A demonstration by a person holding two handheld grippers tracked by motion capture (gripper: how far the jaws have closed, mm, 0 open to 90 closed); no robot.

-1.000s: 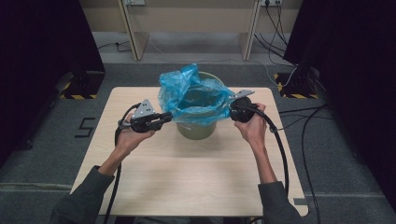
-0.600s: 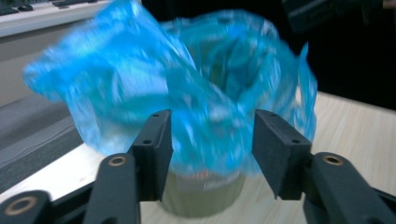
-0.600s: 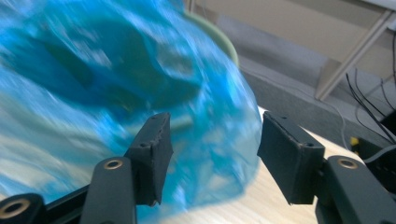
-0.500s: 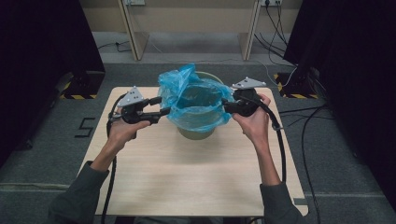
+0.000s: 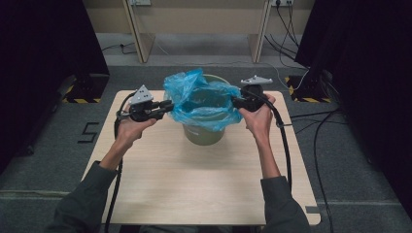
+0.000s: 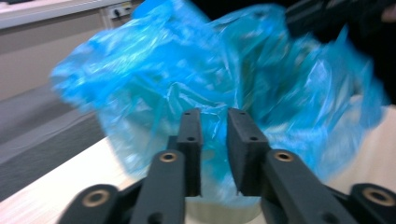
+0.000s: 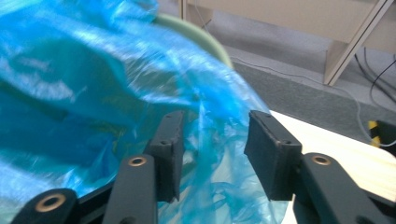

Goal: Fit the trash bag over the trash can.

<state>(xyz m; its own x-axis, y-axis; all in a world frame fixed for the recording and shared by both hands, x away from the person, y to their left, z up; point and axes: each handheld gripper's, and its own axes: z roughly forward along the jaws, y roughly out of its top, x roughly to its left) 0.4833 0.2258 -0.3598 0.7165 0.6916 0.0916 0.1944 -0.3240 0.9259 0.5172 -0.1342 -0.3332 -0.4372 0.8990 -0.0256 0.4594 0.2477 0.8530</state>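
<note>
Plastic sheeting, a blue bag, drapes over the green bucket standing on the table toward its twelve o'clock edge. At the bucket's nine o'clock, the left gripper has just been closing; its jaws stand narrowly apart with bag film between them. At three o'clock, the right gripper has likewise been closing, jaws spread wider around loose film, not pinching it.

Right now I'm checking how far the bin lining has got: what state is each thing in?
Blue plastic bag: opened up, draped over the bin's rim, crumpled and not yet smoothed down.
Green bin: upright on the table, lined by the bag.
Left gripper: jaws just closed further to a narrow gap, bag film between them.
Right gripper: jaws just closed further but apart, bag film between them, pads not pressing.
</note>
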